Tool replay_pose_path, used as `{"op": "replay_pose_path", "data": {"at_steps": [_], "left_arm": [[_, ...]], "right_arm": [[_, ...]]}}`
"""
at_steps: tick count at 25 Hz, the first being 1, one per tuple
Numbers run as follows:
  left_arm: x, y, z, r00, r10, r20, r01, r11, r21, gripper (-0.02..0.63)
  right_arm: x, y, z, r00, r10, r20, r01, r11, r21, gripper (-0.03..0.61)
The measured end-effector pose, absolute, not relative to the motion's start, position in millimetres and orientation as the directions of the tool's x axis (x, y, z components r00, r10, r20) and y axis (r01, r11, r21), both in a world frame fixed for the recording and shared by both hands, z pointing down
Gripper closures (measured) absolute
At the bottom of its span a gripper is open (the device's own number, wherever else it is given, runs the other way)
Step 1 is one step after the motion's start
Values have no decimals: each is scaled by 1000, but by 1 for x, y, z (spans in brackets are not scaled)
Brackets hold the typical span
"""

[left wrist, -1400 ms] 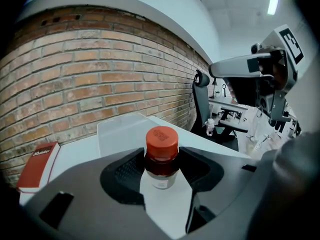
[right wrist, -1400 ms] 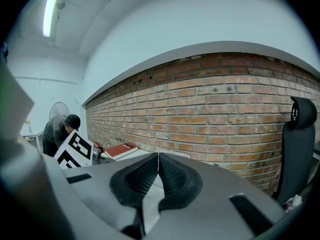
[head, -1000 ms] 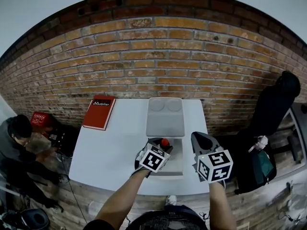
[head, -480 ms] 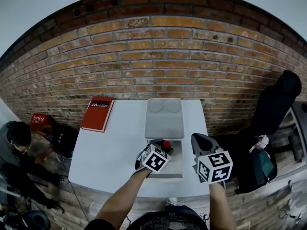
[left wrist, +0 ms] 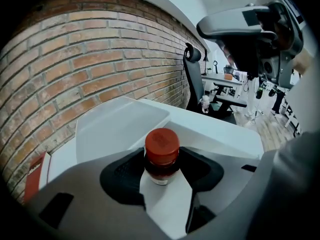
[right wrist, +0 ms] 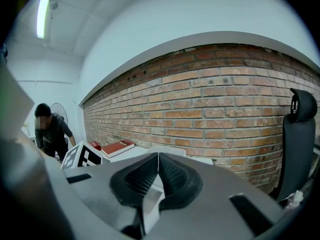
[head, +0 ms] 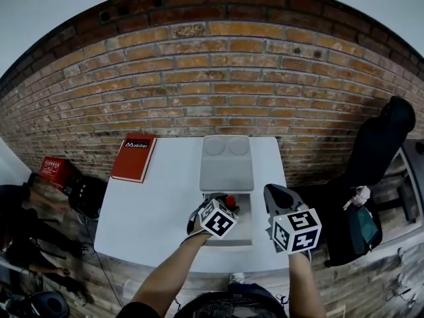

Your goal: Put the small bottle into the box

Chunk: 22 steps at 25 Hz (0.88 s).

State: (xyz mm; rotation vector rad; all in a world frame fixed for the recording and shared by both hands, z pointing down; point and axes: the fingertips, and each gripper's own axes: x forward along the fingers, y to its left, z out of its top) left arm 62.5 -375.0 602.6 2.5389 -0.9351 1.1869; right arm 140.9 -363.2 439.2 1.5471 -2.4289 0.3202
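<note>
A small dark bottle with a red cap stands upright between the jaws of my left gripper, which is shut on it. In the head view the bottle's red cap shows over the open grey box, with the left gripper at the box's left side. The box lid stands open behind it, also seen as the box lid in the left gripper view. My right gripper hovers at the table's right edge, jaws pressed together and empty, right gripper.
A red book lies at the white table's far left. A brick wall runs behind. A black office chair stands to the right. A person crouches on the floor to the left.
The left gripper with the bottle shifted slightly over the box. The person at the left has moved further out of the head view. The right gripper has held still.
</note>
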Motion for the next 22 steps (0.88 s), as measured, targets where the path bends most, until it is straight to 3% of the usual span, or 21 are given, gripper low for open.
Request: {"op": "replay_pose_path", "data": {"at_steps": [22], "left_arm": [[60,-366,604,484,-420,768,-563,-821,-94,373]], "right_arm": [[135,-351,440,-397,-858,326,-914,403,-54,557]]}}
